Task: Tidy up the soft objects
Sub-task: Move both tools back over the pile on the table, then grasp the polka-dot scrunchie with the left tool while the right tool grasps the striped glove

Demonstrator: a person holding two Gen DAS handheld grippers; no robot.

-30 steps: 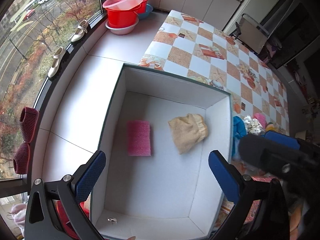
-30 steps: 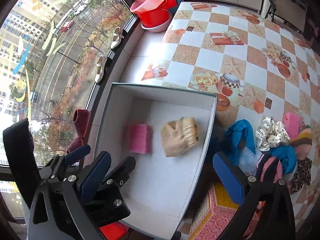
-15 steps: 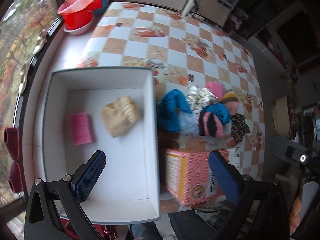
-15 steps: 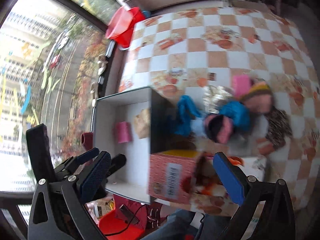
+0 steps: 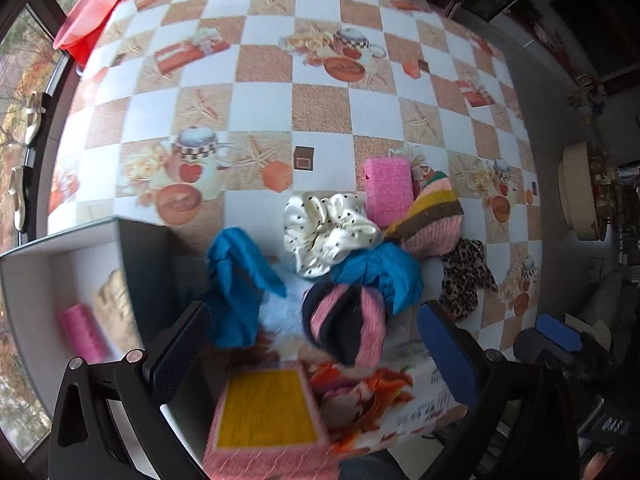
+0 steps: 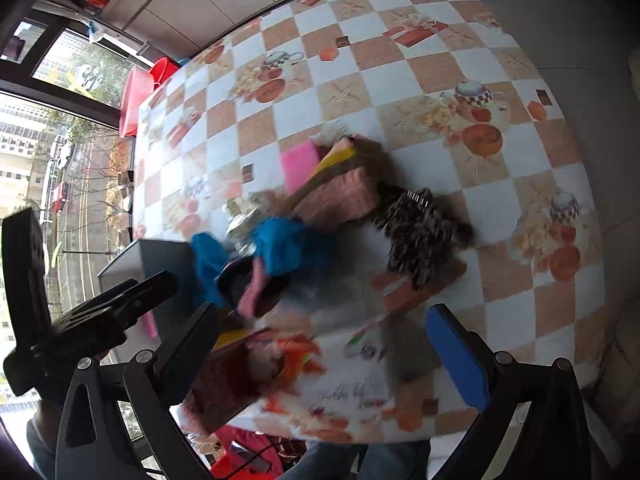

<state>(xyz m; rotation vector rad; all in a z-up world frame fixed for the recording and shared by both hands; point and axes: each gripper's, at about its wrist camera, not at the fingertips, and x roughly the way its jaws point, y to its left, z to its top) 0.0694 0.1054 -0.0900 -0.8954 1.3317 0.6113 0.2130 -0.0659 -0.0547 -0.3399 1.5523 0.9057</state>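
Observation:
A heap of soft things lies on the checked table: blue cloth (image 5: 236, 280), white dotted scrunchie (image 5: 328, 232), pink sponge (image 5: 388, 190), striped knit (image 5: 432, 216), pink-and-black knit (image 5: 348, 320), leopard scrunchie (image 5: 464, 276). The heap also shows, blurred, in the right wrist view, with the leopard scrunchie (image 6: 420, 236) and striped knit (image 6: 340, 196). The white box (image 5: 24, 256) at left holds a beige pouch (image 5: 116, 304) and a pink sponge (image 5: 82, 332). My left gripper (image 5: 312, 352) is open and empty above the heap's near side. My right gripper (image 6: 324, 356) is open and empty.
A pink carton with a yellow top (image 5: 264, 412) stands at the table's near edge, also seen in the right wrist view (image 6: 232, 376). Red basins (image 5: 92, 12) stand at the far left corner by the window. A floral cloth (image 5: 392, 392) lies beside the carton.
Both grippers have swung right, from over the white box to over the heap of soft things and the carton. Both stay open and empty.

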